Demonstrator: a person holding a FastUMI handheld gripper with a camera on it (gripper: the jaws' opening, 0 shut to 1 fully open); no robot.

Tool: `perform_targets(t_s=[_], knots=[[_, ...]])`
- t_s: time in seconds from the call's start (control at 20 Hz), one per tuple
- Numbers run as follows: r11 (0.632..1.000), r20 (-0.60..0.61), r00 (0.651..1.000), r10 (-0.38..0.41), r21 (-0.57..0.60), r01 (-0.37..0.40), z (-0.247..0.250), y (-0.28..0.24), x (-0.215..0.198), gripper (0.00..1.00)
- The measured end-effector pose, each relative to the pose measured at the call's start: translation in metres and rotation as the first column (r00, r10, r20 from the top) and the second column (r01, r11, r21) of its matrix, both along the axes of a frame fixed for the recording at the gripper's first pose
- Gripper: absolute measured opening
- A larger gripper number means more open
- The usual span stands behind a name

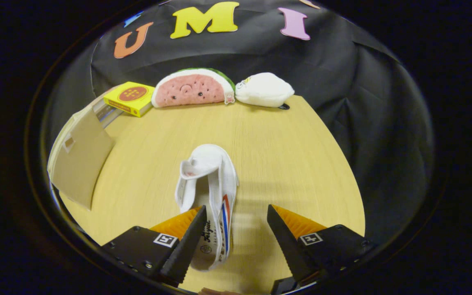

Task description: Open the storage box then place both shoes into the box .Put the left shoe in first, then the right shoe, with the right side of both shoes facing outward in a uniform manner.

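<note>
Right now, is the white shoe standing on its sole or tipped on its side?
On its side: the white shoe shows its striped sidewall upward on the table, lying between the open tool fingers, against one.

Script lettering on the white shoe [215, 213] and yellow box [130, 97] is too small to read

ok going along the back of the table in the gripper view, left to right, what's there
Yellow box → watermelon plush → white plush. Nearer, the gripper is open over a white shoe.
</note>
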State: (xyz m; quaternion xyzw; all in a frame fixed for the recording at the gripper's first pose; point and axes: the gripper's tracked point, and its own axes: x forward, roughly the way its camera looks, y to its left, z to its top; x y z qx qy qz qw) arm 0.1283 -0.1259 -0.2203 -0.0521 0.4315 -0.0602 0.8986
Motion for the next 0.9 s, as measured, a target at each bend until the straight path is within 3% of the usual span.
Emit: perform_targets(t_s=[0.15,0.3,0.4,0.45,0.55,0.9], knots=[[0.998,-0.007,1.000,0.008,-0.068,-0.009,-0.015,-0.004,0.015,0.83],[0.999,-0.046,0.998,0.048,-0.004,-0.049,-0.027,0.015,0.017,0.33],[0.999,-0.040,0.998,0.045,-0.024,-0.046,-0.026,0.016,0.018,0.19],[0.997,-0.021,0.999,0.026,-0.066,-0.027,-0.020,0.008,0.020,0.19],[0.999,-0.005,0.999,-0.035,-0.030,0.035,-0.029,0.005,0.020,0.00],[0.972,-0.005,0.989,-0.151,0.182,0.149,-0.028,0.011,0.016,0.01]])
